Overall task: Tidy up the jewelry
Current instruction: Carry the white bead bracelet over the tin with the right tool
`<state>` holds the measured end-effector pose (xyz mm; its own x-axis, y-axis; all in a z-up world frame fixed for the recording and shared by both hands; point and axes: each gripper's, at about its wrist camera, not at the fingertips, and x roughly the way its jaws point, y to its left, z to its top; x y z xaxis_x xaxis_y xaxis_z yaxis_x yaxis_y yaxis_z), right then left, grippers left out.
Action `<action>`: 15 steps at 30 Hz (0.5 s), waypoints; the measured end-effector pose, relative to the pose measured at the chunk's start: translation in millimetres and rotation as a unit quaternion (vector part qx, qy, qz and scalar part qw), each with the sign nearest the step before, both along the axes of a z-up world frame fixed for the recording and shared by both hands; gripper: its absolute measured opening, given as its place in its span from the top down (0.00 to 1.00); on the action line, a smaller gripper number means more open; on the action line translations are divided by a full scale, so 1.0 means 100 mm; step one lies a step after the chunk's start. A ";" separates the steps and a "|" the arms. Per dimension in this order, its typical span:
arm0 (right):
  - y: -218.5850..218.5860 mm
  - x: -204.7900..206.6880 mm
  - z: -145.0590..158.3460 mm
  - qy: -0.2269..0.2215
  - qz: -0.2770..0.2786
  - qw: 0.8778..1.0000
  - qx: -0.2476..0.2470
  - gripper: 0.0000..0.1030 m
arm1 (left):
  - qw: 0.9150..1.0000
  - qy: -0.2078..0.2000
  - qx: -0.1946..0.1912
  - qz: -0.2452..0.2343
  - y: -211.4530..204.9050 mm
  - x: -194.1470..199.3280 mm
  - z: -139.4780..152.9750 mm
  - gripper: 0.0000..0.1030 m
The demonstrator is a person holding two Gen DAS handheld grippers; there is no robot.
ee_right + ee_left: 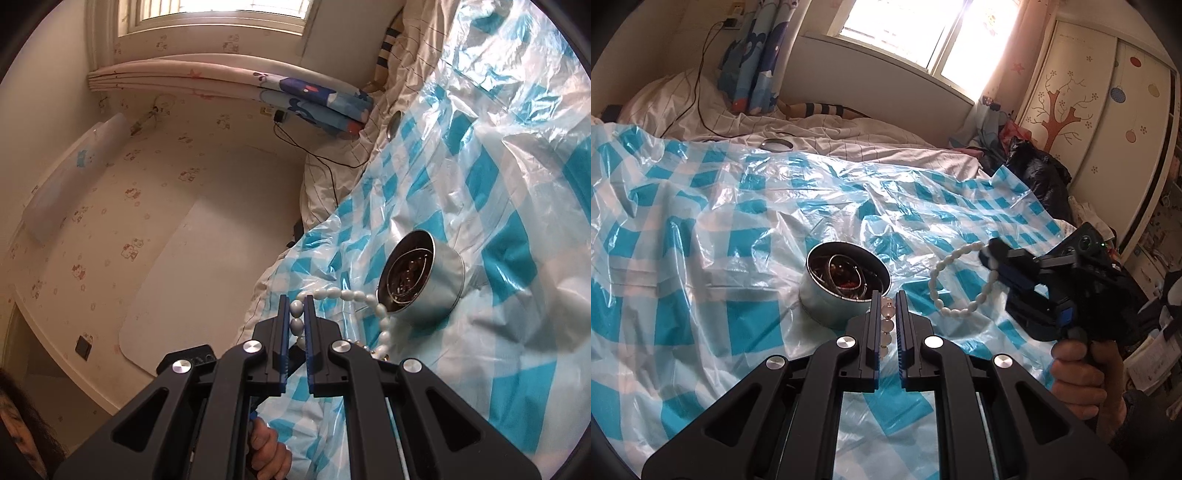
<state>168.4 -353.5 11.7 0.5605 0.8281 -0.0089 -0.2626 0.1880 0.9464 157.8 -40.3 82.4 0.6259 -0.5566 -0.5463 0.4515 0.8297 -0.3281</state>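
A round metal tin (pixel 846 284) holding several pieces of jewelry sits on the blue-and-white checked plastic sheet (pixel 701 229) on the bed. My left gripper (pixel 887 301) is shut on a pale pink bead bracelet (pixel 887 321), just right of the tin. My right gripper (pixel 991 254) is shut on a white oval-bead bracelet (pixel 945 288) and holds it in the air right of the tin. In the right wrist view the gripper (pixel 296 304) clamps the white bracelet (pixel 351 295), which hangs in front of the tin (pixel 436 291).
The tin's lid (pixel 777 144) lies on the white bedsheet at the far side. A black cable (pixel 698 92) runs from the wall socket onto the bed. A wardrobe (pixel 1100 110) and dark clothes (pixel 1034 166) stand at the right.
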 end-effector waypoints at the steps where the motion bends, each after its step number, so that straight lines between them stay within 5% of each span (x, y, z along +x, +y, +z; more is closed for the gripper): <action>1: 0.01 0.00 -0.02 0.004 0.002 1.000 0.001 0.92 | 1.000 -0.001 0.002 -0.002 -0.02 0.00 -0.01 0.94; 15: 0.10 0.40 0.01 0.000 0.010 1.000 0.011 0.92 | 1.000 -0.020 -0.009 -0.012 -0.20 0.39 0.13 0.94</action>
